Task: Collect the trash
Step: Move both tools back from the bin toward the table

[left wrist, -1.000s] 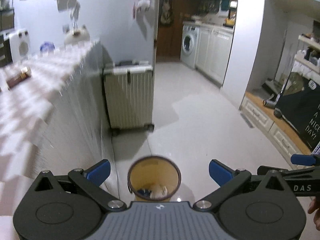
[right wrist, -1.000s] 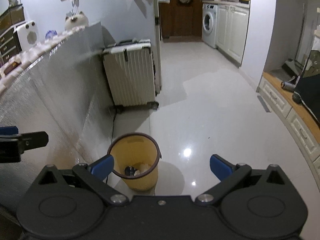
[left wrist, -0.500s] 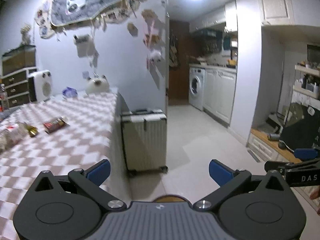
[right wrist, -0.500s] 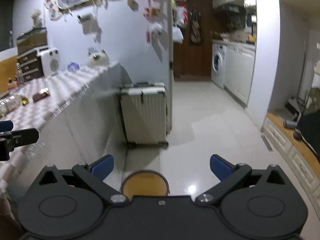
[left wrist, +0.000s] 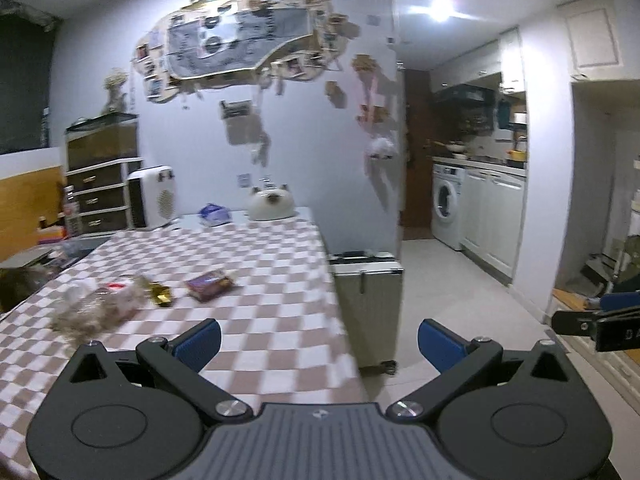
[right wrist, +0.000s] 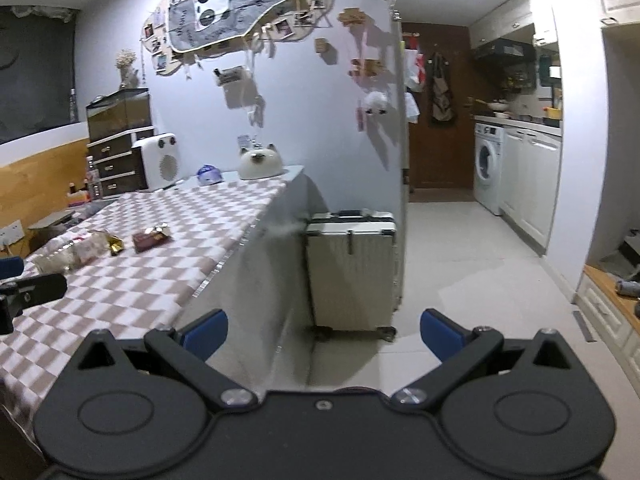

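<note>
Trash lies on the checked tablecloth (left wrist: 256, 264): a dark red snack wrapper (left wrist: 209, 285), a gold foil wrapper (left wrist: 160, 295) and a crumpled clear plastic bag (left wrist: 94, 312). The same three show in the right wrist view: the red wrapper (right wrist: 150, 239), the gold wrapper (right wrist: 115, 245) and the bag (right wrist: 68, 256). My left gripper (left wrist: 318, 338) is open and empty over the table's near right corner. My right gripper (right wrist: 323, 334) is open and empty beside the table's edge, above the floor. The bin is out of sight.
A white suitcase (right wrist: 352, 268) stands on the floor against the table's far end. A cat-shaped pot (left wrist: 270, 205), a blue packet (left wrist: 214, 215) and a white heater (left wrist: 152, 196) sit at the table's back. Tiled floor (right wrist: 472, 280) runs toward a washing machine (right wrist: 488, 160).
Both grippers have risen and tilted up from over the yellow bin on the floor to tabletop height. The bin has dropped out of view and the table's trash has come into view.
</note>
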`<state>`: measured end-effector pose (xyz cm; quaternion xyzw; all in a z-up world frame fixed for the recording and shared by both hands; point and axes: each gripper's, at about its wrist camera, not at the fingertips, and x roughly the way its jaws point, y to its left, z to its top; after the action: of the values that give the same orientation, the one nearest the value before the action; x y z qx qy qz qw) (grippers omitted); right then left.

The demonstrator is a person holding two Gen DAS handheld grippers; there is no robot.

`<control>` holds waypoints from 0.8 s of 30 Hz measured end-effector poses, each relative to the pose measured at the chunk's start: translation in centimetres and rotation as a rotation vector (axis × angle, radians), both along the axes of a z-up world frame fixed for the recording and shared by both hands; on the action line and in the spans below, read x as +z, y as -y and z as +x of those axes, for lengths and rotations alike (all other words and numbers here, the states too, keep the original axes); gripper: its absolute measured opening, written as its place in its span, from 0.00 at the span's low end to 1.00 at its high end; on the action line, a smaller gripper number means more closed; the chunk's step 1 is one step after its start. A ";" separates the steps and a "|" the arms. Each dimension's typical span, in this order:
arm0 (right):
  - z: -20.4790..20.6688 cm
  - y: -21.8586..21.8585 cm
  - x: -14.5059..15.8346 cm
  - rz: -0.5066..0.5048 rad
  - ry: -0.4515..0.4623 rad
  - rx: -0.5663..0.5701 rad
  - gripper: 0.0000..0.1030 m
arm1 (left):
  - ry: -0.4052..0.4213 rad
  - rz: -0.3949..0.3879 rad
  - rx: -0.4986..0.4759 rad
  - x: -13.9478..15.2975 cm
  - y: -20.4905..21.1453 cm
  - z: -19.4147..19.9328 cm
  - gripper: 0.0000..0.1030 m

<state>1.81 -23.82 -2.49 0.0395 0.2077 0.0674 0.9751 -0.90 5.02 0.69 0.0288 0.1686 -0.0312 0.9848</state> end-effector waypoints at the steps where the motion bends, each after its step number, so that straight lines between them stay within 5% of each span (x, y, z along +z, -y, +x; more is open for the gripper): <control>1: 0.4 -0.7 0.3 -0.002 -0.003 0.009 1.00 | -0.001 -0.001 0.015 0.1 -0.9 0.2 1.00; 11: 4.5 -8.7 2.0 -0.091 0.026 0.068 1.00 | -0.016 -0.016 0.154 1.0 -9.9 2.6 1.00; 24: 12.7 -17.7 3.9 -0.018 -0.018 0.230 1.00 | -0.089 -0.028 0.324 0.5 -23.1 7.1 1.00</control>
<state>14.48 -6.08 1.45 0.0073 0.2205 0.1765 0.9593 6.18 28.16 1.14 -0.0137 0.2138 0.1245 0.9688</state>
